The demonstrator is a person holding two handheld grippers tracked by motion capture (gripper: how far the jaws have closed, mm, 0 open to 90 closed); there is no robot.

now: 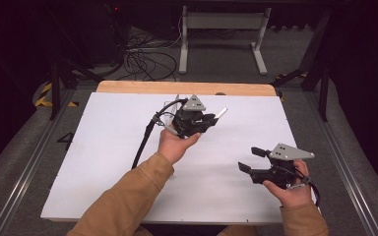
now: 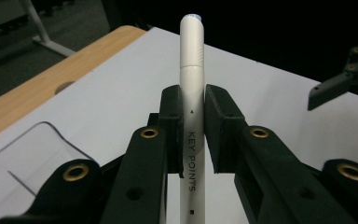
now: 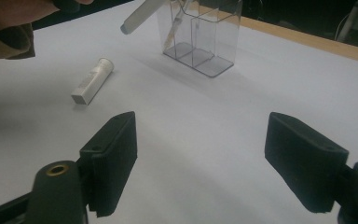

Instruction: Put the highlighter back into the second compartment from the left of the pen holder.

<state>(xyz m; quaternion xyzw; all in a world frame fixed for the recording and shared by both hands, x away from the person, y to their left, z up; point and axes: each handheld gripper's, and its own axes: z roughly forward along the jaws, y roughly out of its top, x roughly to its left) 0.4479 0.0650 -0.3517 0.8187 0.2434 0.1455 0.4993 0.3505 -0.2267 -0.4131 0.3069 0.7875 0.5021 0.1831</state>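
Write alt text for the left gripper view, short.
The left gripper has its two black jaws shut on a white pen printed KEY POINTS, held upright in the middle of the picture. Behind it lies a white table with a wooden edge, and a clear plastic container at lower left.

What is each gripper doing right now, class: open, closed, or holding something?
Left gripper: closed on a white pen marked KEY POINTS.
Right gripper: open, holding nothing.

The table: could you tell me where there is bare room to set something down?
Bare white table left of the left gripper, and between both grippers. Crowded near the clear organizer and white tube.
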